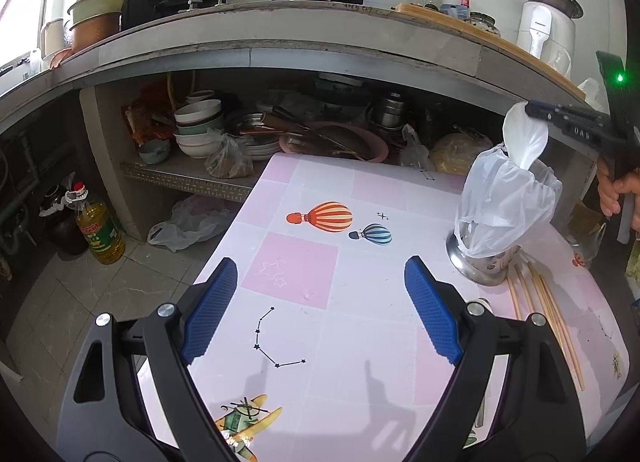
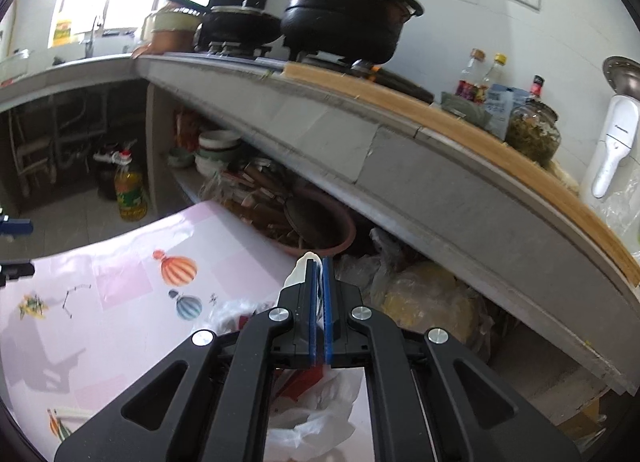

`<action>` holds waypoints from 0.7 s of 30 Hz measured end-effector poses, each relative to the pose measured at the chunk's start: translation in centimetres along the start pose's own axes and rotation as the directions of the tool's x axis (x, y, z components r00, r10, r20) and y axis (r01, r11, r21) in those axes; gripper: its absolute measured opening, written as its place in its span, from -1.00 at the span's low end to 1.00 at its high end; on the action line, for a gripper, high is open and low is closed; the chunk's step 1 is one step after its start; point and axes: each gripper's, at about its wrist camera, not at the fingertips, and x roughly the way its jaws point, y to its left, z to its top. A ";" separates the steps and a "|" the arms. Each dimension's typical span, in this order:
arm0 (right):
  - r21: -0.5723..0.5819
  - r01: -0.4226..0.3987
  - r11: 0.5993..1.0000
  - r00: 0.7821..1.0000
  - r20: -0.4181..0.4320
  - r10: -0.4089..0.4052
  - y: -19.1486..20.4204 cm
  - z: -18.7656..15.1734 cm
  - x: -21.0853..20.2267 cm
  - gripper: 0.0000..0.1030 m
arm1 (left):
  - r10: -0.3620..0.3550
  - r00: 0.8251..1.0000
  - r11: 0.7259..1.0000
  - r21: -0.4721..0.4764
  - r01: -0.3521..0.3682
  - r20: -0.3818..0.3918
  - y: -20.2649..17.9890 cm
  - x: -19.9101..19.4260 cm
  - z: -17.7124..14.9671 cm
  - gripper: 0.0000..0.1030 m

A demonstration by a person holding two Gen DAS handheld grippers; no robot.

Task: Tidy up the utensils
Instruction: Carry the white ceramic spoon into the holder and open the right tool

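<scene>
- The left gripper has its blue fingers spread wide with nothing between them, only the bare pink balloon-patterned counter showing in the gap
- Ahead of those fingers and off to their right stands a metal utensil holder, with a clear plastic bag over its top
- Wooden chopsticks lie flat on the counter just beside the holder's base, right of the left gripper's right finger
- The right gripper has its fingers pressed narrow together, pinching a white spoon; the spoon's tip sticks out past the fingertips in the right wrist view
- In the left wrist view the spoon's bowl hangs right above the bag's mouth, touching or nearly touching it; I cannot tell which
- A hand grips the right gripper's handle at the far right edge
</scene>
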 end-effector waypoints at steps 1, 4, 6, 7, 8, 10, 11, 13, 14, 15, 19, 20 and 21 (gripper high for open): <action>-0.008 -0.003 1.000 1.000 -0.008 0.003 0.2 -0.3 0.1 -0.94 | -0.001 1.000 1.000 0.000 0.001 0.000 0.0 0.0 0.0 0.59; -0.032 -0.017 0.999 0.999 -0.031 0.016 0.5 -1.0 0.2 -0.94 | -0.004 1.000 1.000 0.001 0.004 0.000 -0.1 0.1 0.0 0.59; -0.048 -0.026 0.999 0.999 -0.044 0.024 0.8 -1.3 0.3 -0.94 | -0.005 1.000 1.000 0.002 0.005 0.000 -0.1 0.1 -0.1 0.59; -0.052 -0.036 0.998 0.998 -0.047 0.034 0.9 -1.4 0.4 -0.94 | -0.005 1.000 1.000 0.001 0.005 0.000 -0.1 0.1 -0.1 0.59; -0.056 -0.049 0.997 0.998 -0.052 0.046 1.0 -1.4 0.4 -0.94 | -0.006 1.000 1.000 0.000 0.006 0.001 -0.1 0.1 -0.1 0.59; -0.073 -0.066 0.995 0.996 -0.064 0.061 1.3 -1.6 0.6 -0.94 | -0.007 1.000 1.000 -0.003 0.007 0.000 -0.2 0.1 -0.1 0.59; -0.085 -0.072 0.994 0.995 -0.072 0.066 1.6 -1.7 0.8 -0.94 | -0.007 1.000 1.000 -0.003 0.007 0.000 -0.2 0.1 0.0 0.59; -0.101 -0.081 0.992 0.994 -0.086 0.072 2.1 -2.0 1.1 -0.94 | -0.007 1.000 1.000 -0.001 0.007 0.001 -0.2 0.1 0.0 0.59; -0.106 -0.081 0.991 0.993 -0.090 0.071 2.2 -2.1 1.2 -0.94 | -0.007 1.000 1.000 -0.001 0.007 0.001 -0.2 0.1 -0.1 0.59; -0.108 -0.085 0.990 0.993 -0.095 0.075 2.4 -2.3 1.4 -0.94 | -0.007 1.000 1.000 0.000 0.007 0.001 -0.3 0.1 -0.1 0.59; -0.060 -0.105 0.993 0.991 -0.089 0.100 1.7 -2.4 1.5 -0.94 | -0.007 1.000 1.000 0.000 0.007 0.000 -0.3 0.1 -0.1 0.59; -0.048 -0.108 0.993 0.990 -0.092 0.103 1.6 -2.5 1.5 -0.93 | -0.007 1.000 1.000 0.000 0.007 0.001 -0.3 0.1 -0.1 0.59; -0.032 -0.119 0.992 0.989 -0.093 0.115 1.4 -2.5 1.5 -0.93 | -0.007 1.000 1.000 0.001 0.007 0.002 -0.3 0.0 -0.1 0.59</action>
